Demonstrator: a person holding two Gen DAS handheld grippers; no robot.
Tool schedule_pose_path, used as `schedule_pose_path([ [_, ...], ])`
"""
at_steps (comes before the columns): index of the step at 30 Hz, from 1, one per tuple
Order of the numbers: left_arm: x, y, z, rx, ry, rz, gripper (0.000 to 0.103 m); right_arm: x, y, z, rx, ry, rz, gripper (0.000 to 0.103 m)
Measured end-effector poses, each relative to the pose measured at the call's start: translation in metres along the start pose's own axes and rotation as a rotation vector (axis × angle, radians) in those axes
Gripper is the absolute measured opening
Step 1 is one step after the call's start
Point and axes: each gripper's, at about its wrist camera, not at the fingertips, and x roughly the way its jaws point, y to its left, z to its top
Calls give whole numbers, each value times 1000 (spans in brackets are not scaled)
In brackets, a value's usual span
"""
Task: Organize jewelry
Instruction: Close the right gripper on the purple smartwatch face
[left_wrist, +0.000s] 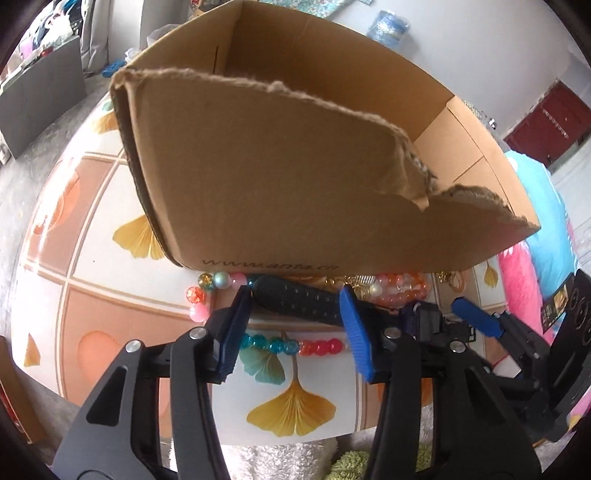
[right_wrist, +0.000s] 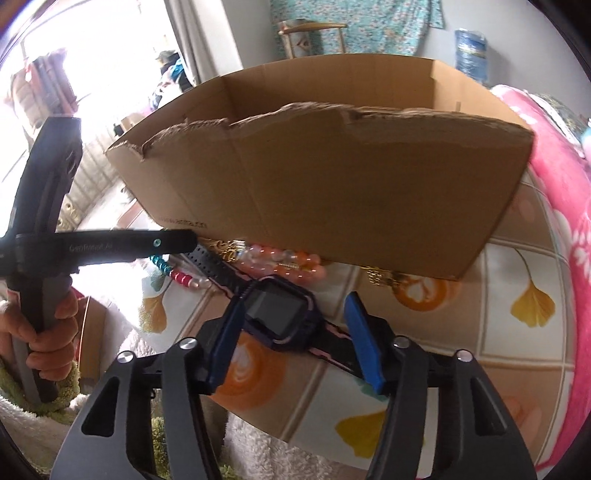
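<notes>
With my left gripper (left_wrist: 295, 314) clamped on the watch (right_wrist: 280, 314) strap and my right gripper (right_wrist: 295, 325) closed around its face, the beads (left_wrist: 402, 290) lay outside the cardboard box (left_wrist: 295, 177), unsorted.

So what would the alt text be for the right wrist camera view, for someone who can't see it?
A dark smartwatch sits between the blue fingers of the right gripper, its strap running out to both sides. Behind it stands an open cardboard box with torn edges, bead bracelets along its base, on a leaf-patterned table.
</notes>
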Motion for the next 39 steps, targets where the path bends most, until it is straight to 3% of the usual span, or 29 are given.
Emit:
schedule_pose_path([
  [6, -2, 4, 1, -14, -21, -33, 44, 5, 0, 0, 17, 18, 37, 43],
  [9, -15, 5, 1, -9, -68, -92, 44, 8, 1, 2, 22, 20, 43, 43],
  [12, -27, 7, -1, -5, -108, -201, 44, 10, 0, 1, 25, 20, 47, 43],
  [15, -26, 10, -3, -30, -98, -286, 44, 9, 1, 0, 15, 21, 43, 43],
  [17, -22, 8, -6, -40, -86, -294, 44, 9, 2, -1, 7, 20, 39, 43],
  [24, -18, -2, -7, -21, -103, -255, 40, 8, 5, -2, 2, 10, 36, 43],
  [28, -15, -10, -4, 15, -105, -164, 31, 8, 4, -3, 0, 9, 39, 43],
  [33, -13, -24, -3, 104, -102, -1, 8, 6, 5, -4, -7, 4, 31, 43],
  [39, -26, -43, -17, 207, -140, 86, 5, -3, -2, -4, 12, 26, 13, 45],
])
